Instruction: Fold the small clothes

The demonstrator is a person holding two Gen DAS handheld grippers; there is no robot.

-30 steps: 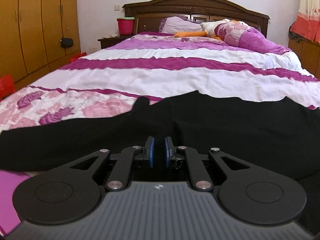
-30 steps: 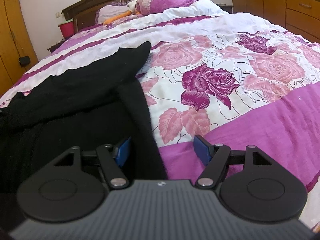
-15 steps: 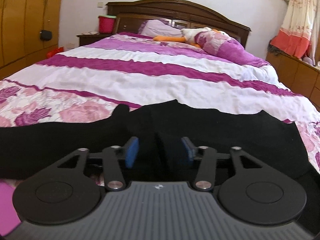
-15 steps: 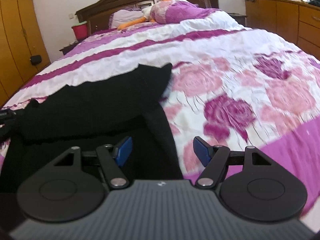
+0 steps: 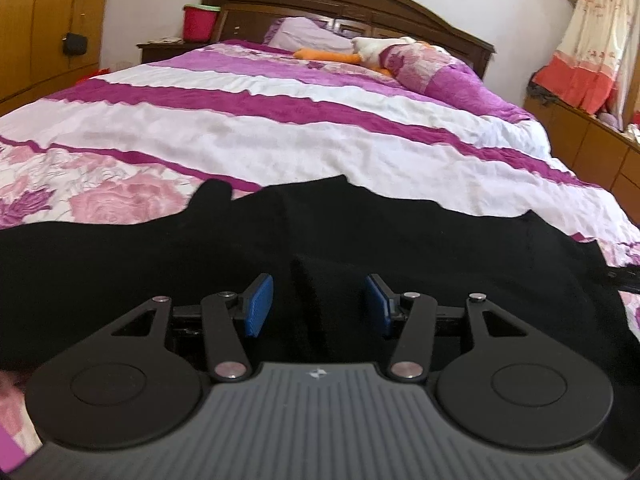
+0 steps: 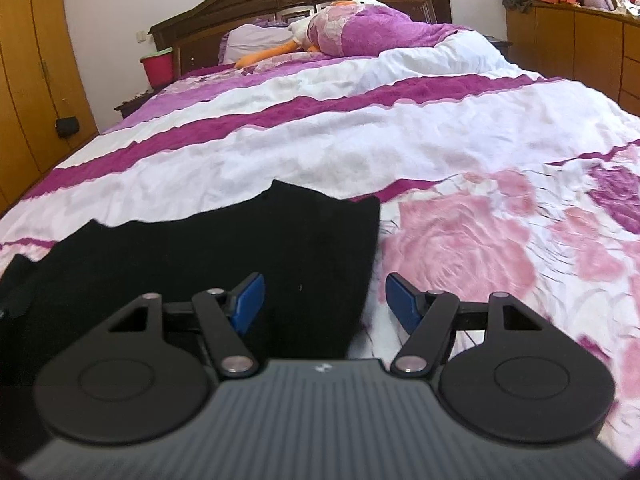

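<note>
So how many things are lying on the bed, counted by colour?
Black: 1, the black garment
Purple: 2, the lilac pillow and the rolled purple quilt
White and orange: 1, the plush duck
Total: 4

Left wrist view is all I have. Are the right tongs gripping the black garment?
Observer: No. The right tongs stand open, pads well apart, nothing clamped.
Operator: Where do they sit relative to the cloth?
Observer: They straddle the black garment's right-hand edge: one pad is over the cloth, the other over the floral bedspread.
</note>
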